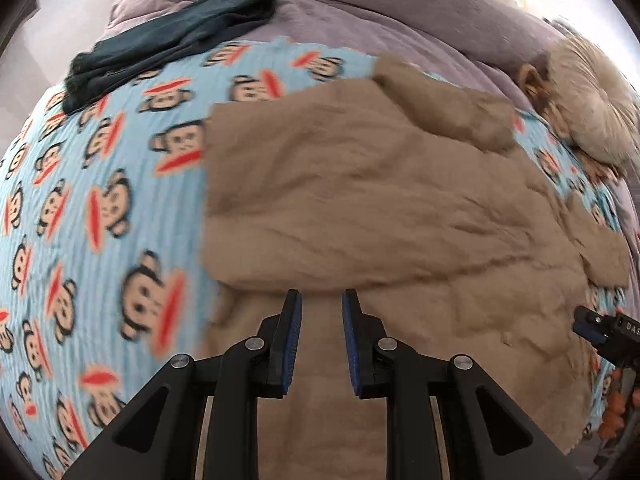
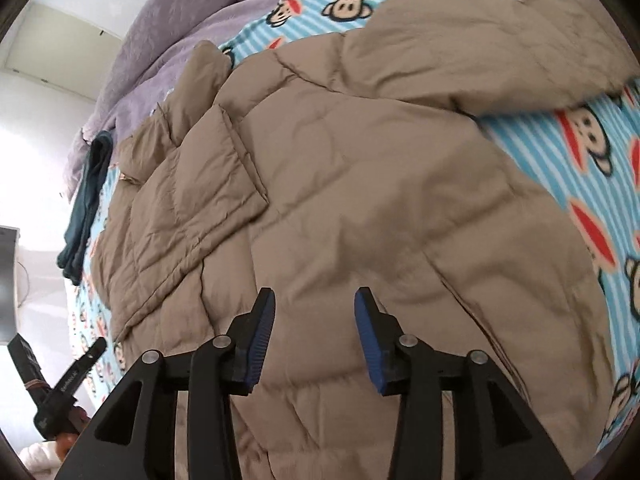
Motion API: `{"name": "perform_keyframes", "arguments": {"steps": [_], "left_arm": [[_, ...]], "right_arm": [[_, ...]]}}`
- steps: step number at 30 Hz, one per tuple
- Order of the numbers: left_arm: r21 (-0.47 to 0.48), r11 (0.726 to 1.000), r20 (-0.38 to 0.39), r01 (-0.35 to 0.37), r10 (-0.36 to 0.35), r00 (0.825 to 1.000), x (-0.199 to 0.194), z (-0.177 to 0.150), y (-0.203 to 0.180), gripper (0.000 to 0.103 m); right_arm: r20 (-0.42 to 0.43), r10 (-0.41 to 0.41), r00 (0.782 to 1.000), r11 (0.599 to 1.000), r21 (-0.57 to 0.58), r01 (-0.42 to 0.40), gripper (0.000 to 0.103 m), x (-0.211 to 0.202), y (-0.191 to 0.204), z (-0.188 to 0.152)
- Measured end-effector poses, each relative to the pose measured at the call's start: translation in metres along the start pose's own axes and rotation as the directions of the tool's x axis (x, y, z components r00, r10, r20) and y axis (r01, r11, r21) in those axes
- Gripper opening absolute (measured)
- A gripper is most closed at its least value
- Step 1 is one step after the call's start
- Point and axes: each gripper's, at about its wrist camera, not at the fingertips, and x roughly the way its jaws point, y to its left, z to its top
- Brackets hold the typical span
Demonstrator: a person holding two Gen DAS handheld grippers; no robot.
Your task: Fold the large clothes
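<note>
Hovering over the coat, both tools empty

Left tool spread above the coat; right tool spread wider, gripping nothing. Coat lies flat on the monkey-print sheet, likely laid out for folding. Farther off: dark garment, purple duvet. Only the left view shows the fur hood; only the right shows the pocket flap.
</note>
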Motion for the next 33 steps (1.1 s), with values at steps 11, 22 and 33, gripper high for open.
{"name": "perform_keyframes", "arguments": {"steps": [11, 22, 33], "left_arm": [[0.115, 0.992, -0.058, 0.045, -0.039, 0.998, 0.002, -0.024, -0.131, 0.023], [0.121, 0.992, -0.012, -0.023, 0.024, 1.0, -0.002, -0.036, -0.196, 0.103], [0.135, 0.99, -0.037, -0.045, 0.051, 0.998, 0.008, -0.032, -0.23, 0.103]], "right_arm": [[0.007, 0.07, 0.998, 0.996, 0.059, -0.071, 0.064, -0.04, -0.069, 0.005], [-0.002, 0.099, 0.995, 0.993, 0.071, -0.099, 0.081, -0.063, -0.128, 0.029], [0.069, 0.075, 0.995, 0.985, 0.148, -0.085, 0.101, -0.078, -0.188, 0.072]]}}
